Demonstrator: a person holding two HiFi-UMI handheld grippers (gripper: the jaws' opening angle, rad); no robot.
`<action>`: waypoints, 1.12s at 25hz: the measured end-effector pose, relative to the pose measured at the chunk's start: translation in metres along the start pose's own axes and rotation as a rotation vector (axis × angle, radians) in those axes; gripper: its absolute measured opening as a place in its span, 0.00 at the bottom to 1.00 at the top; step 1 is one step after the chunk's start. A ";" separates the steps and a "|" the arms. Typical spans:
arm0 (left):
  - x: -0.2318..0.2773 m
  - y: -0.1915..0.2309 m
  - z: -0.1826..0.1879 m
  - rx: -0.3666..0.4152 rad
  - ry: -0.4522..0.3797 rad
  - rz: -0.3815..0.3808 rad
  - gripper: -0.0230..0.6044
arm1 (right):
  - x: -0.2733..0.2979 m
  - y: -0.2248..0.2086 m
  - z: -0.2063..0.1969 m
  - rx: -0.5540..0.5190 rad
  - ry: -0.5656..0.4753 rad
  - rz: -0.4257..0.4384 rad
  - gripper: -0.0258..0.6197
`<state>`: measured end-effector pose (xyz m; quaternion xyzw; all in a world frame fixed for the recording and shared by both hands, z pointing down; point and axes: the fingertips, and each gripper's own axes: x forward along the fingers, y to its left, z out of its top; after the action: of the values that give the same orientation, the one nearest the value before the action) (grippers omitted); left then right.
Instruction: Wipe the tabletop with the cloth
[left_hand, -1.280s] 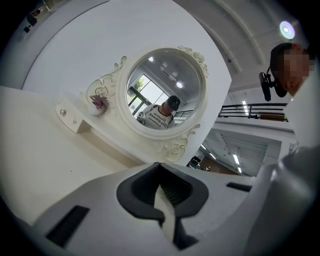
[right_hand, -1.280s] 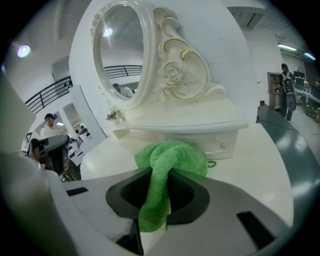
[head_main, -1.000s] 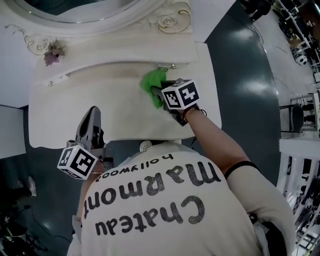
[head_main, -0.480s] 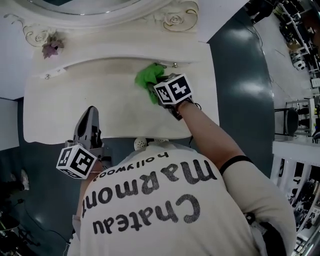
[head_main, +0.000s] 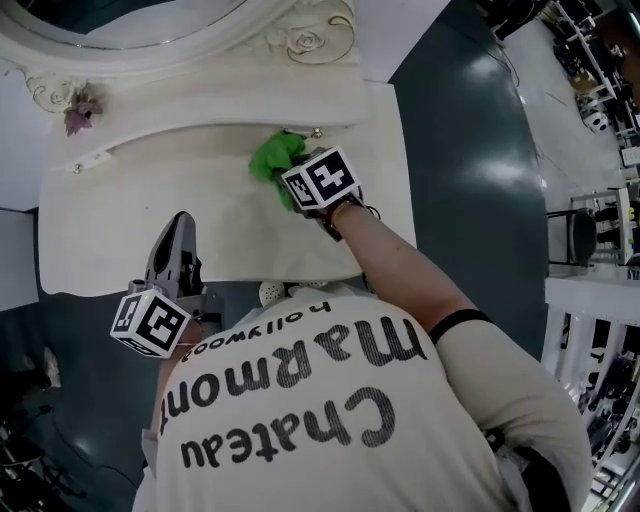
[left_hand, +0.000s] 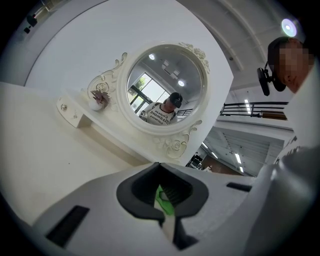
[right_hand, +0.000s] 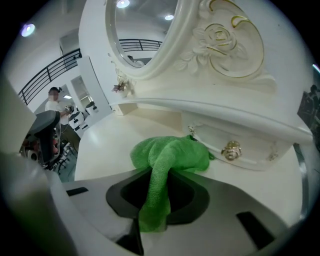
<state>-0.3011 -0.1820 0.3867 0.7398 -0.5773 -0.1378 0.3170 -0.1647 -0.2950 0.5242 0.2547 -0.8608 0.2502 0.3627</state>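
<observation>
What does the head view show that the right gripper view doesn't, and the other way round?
Only the head view: the left gripper, held at the near edge of the tabletop, and the person's shirt. Only the right gripper view: the knob just behind the cloth, and the right gripper shut on a fold of that cloth. Both: the green cloth lying on the tabletop near its back right, and the carved rose above it.
</observation>
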 end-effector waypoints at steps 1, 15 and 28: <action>0.002 -0.004 -0.002 0.000 -0.001 -0.001 0.05 | -0.004 -0.005 -0.003 0.007 0.000 -0.005 0.19; 0.045 -0.057 -0.026 0.028 0.048 -0.077 0.05 | -0.057 -0.069 -0.043 0.111 -0.027 -0.082 0.19; 0.078 -0.086 -0.033 0.051 0.090 -0.160 0.05 | -0.099 -0.126 -0.074 0.268 -0.072 -0.183 0.19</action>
<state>-0.1933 -0.2334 0.3703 0.7967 -0.5048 -0.1145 0.3119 0.0106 -0.3182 0.5259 0.3869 -0.8054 0.3196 0.3154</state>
